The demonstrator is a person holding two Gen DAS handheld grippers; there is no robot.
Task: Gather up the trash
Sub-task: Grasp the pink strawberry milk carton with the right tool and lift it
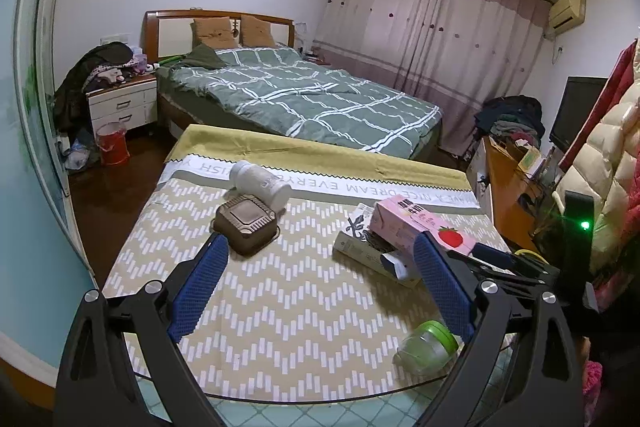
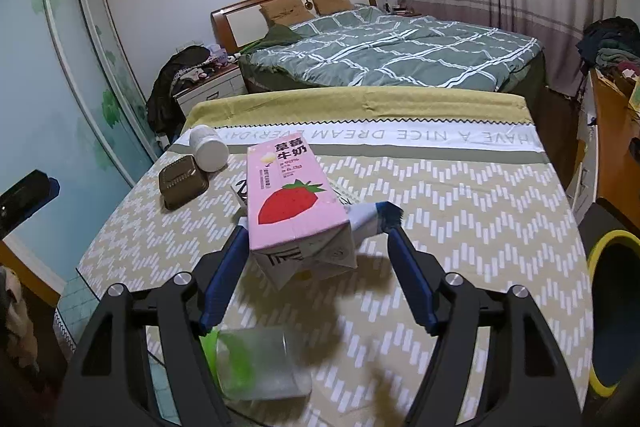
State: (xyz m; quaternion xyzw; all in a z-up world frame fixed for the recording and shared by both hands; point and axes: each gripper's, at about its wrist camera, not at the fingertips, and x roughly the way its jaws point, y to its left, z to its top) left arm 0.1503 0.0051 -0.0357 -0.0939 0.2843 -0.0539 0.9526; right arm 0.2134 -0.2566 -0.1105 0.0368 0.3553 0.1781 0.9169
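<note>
Pink carton [image 2: 294, 201], one brown box [image 1: 245, 225], two jars [image 1: 262, 183]

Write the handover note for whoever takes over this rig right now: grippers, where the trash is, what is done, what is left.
Left gripper: open, empty, above the table, its fingers flanking bare cloth.
Right gripper: open, its fingers either side of the pink strawberry milk carton, not closed on it.
The carton lies across a white box. Brown square tin and white bottle are at the far left. The clear jar with green lid lies on its side at the near edge.
The yellow-rimmed bin is to the right of the table.
Done: nothing visibly collected.
Left: grasp the carton, bin it, then the rest.
</note>
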